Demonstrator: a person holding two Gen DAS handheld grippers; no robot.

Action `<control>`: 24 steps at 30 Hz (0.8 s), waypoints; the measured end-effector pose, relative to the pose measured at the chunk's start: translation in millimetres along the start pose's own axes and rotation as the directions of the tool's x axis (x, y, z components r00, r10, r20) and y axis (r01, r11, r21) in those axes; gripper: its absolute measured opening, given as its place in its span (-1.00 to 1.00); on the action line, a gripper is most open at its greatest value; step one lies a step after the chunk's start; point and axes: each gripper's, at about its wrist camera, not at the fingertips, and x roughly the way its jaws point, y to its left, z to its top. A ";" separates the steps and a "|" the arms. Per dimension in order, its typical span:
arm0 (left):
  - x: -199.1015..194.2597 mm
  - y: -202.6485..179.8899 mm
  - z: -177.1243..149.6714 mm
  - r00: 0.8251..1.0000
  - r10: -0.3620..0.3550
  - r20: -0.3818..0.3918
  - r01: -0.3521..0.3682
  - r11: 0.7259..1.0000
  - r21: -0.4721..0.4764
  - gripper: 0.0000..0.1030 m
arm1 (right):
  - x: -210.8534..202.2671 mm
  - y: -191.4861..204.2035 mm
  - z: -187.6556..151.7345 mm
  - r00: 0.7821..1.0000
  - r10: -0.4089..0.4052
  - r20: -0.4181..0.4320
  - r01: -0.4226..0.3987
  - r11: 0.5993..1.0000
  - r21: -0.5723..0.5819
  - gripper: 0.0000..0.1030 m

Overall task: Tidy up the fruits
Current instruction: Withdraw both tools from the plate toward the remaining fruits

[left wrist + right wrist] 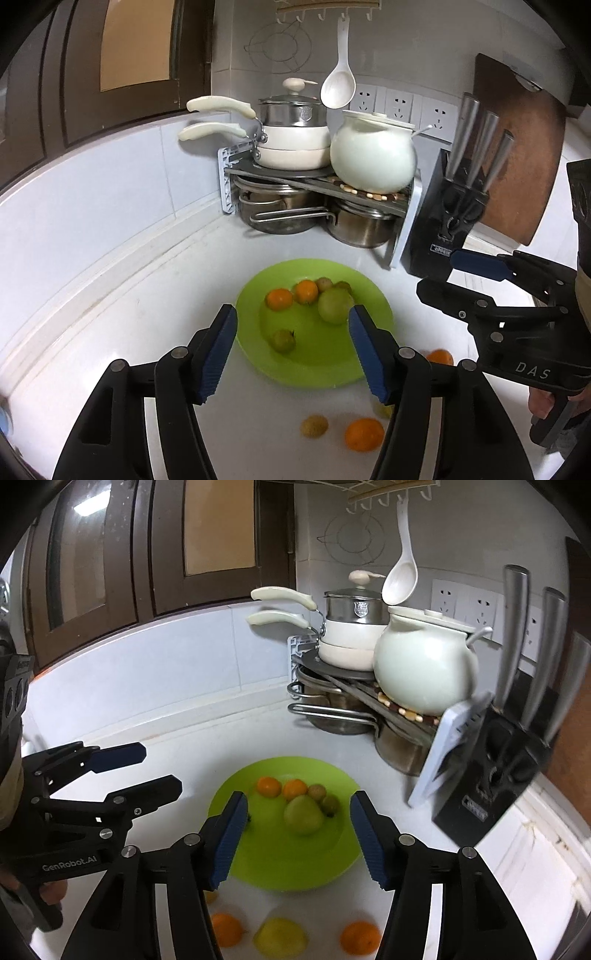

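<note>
A lime-green plate (325, 362) lies on the white counter and carries two oranges (279, 298), a big green fruit (335, 305) and a few small greenish ones (283, 340). My left gripper (292, 314) hovers open above the plate's near side with nothing between its blue pads. On the counter in front of the plate lie an orange (364, 434) and a small yellowish fruit (314, 425). In the right wrist view my right gripper (299, 797) is open and empty over the same plate (284, 867). Below it lie two oranges (360, 938) and a yellow fruit (280, 938).
A corner rack (317, 177) behind the plate holds stacked pans and a white ceramic pot (373, 155), with steel pots underneath. To its right are a black knife block (443, 221) and a brown cutting board (524, 147). A white ladle (338, 88) hangs above. The tiled wall runs along the left.
</note>
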 end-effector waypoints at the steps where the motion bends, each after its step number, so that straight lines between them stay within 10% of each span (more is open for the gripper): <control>1: -2.6 0.4 -3.6 1.000 0.002 0.001 -0.002 1.000 0.001 0.22 | -3.4 1.9 -3.9 1.000 -0.005 -0.002 0.005 1.000 0.002 0.14; 24: -14.2 21.9 -70.9 0.997 -0.031 -0.077 0.035 0.998 0.048 0.28 | -15.8 27.0 -68.1 0.994 -0.062 -0.095 0.077 0.983 0.167 0.24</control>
